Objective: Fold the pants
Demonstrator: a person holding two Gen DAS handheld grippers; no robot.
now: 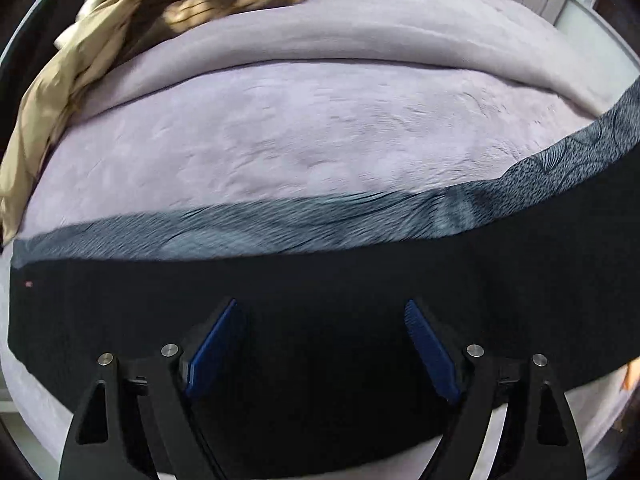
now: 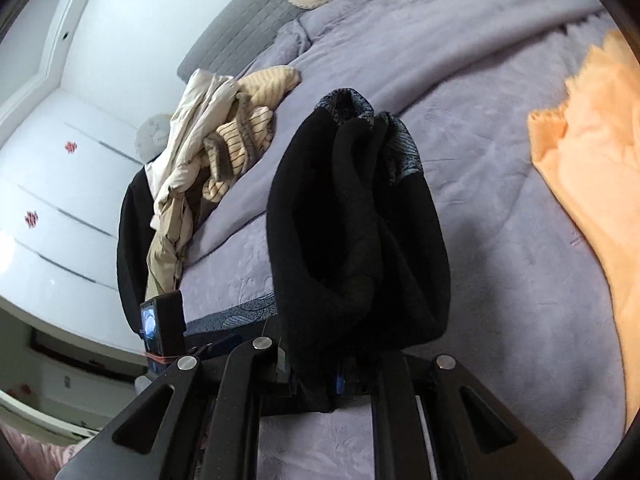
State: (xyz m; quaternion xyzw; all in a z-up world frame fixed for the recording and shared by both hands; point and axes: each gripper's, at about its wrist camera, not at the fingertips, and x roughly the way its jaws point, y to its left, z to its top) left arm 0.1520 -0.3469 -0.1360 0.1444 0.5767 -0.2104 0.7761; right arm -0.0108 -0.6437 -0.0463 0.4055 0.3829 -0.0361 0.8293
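Your right gripper (image 2: 320,376) is clamped on a bunched fold of the black pants (image 2: 352,248), lifting it off the lavender bed cover (image 2: 500,208), your landmark here. Your left gripper (image 1: 320,344) stands wide above the rest of the pants (image 1: 320,280), blue pads (image 1: 216,352) apart with nothing pinched; the fabric stretches as a dark band across the near part of the cover, its grey patterned lining (image 1: 280,224) showing along the far edge. Farther up the cover lies a heap of beige and striped clothes (image 2: 224,136). An orange cloth (image 2: 592,184) rests on the cover's right side.
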